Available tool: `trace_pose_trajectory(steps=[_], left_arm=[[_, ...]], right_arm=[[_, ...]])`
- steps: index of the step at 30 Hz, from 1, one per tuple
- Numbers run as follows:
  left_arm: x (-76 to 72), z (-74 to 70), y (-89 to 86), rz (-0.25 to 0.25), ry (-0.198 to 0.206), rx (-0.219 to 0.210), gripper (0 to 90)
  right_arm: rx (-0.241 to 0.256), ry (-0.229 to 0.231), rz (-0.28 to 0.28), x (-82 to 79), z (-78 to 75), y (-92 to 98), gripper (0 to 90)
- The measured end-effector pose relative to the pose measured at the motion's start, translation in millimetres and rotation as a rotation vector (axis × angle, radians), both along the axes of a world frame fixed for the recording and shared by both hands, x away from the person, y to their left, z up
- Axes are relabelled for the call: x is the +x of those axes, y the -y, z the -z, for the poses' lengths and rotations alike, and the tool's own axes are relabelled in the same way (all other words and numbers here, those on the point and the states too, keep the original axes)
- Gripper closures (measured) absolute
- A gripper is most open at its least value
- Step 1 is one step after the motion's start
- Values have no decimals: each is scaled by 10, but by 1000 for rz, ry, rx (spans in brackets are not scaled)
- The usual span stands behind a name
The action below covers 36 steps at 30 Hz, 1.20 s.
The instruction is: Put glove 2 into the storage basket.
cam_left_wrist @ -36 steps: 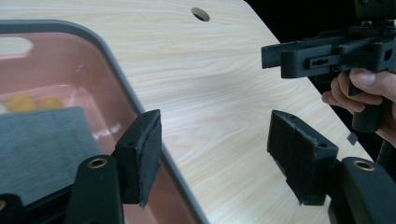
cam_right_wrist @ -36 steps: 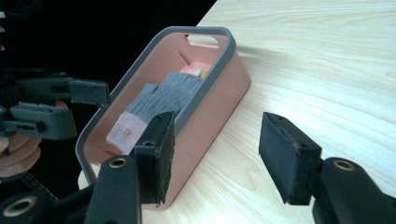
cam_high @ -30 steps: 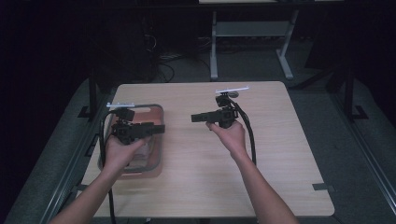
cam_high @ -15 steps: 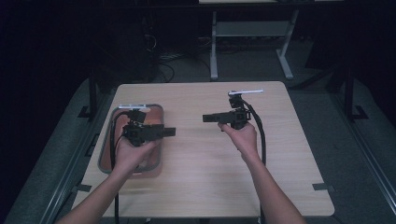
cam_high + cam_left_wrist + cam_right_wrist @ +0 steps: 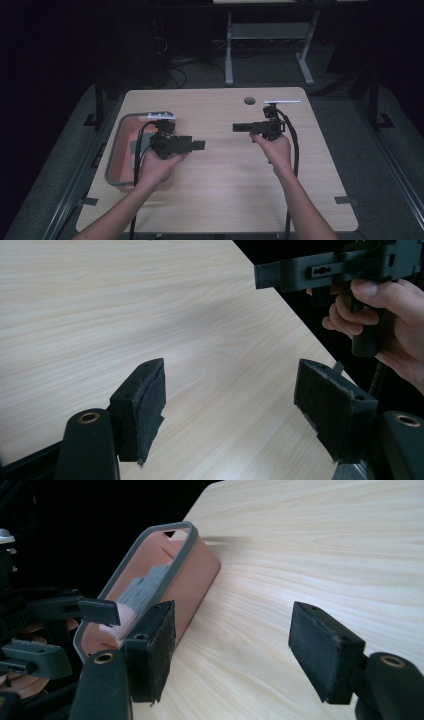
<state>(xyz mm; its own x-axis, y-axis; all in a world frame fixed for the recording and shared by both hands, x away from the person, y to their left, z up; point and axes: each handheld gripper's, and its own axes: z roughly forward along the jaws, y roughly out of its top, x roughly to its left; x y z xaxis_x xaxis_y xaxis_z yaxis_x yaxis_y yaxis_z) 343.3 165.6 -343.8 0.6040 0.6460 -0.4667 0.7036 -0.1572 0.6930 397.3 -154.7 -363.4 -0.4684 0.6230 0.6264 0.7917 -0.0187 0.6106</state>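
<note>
My left gripper (image 5: 200,145) hovers just right of a salmon bin with a grey rim (image 5: 114,152), held in a hand, its jaws pointing right. In the left gripper view it (image 5: 230,395) is open, with bare table between its pads. My right gripper (image 5: 237,128) floats over the middle of the wooden table (image 5: 225,195) and points left at the other one. It (image 5: 232,635) is open with nothing in it. The bin (image 5: 197,575) stands ahead on its left, with a grey object (image 5: 145,587) lying inside.
A round cable hole (image 5: 249,100) sits near the table's far edge. The other hand and its gripper (image 5: 345,267) show at the upper right of the left gripper view. Dark floor and a white desk frame (image 5: 270,45) lie beyond the table.
Both hands have drifted to the right over the table. The left gripper has come off the bin towards the middle. Both grippers stay open.
</note>
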Motion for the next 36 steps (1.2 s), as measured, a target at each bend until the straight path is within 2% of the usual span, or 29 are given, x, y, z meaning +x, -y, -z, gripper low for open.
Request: trace_pose_trajectory(steps=[5, 9, 15, 24, 32, 36], left_arm=[[-11, 7, 95, 20, 3, 6, 285], [-27, 13, 147, 7, 23, 10, 284], [-36, 42, 262, 19, 33, 0, 280], [-60, 90, 403, 34, 33, -5, 260], [-74, 205, 512, 44, 19, -7, 232], [-102, 246, 575, 60, 24, -16, 230]], right_arm=[[-8, -8, 8, -34, 16, 124, 338], [-17, -19, 18, -65, 68, 232, 335], [-40, -36, 28, -106, 121, 384, 324], [-42, -47, 56, -188, 228, 624, 302], [-50, -57, 74, -287, 341, 836, 297], [-49, -67, 81, -352, 420, 945, 296]])
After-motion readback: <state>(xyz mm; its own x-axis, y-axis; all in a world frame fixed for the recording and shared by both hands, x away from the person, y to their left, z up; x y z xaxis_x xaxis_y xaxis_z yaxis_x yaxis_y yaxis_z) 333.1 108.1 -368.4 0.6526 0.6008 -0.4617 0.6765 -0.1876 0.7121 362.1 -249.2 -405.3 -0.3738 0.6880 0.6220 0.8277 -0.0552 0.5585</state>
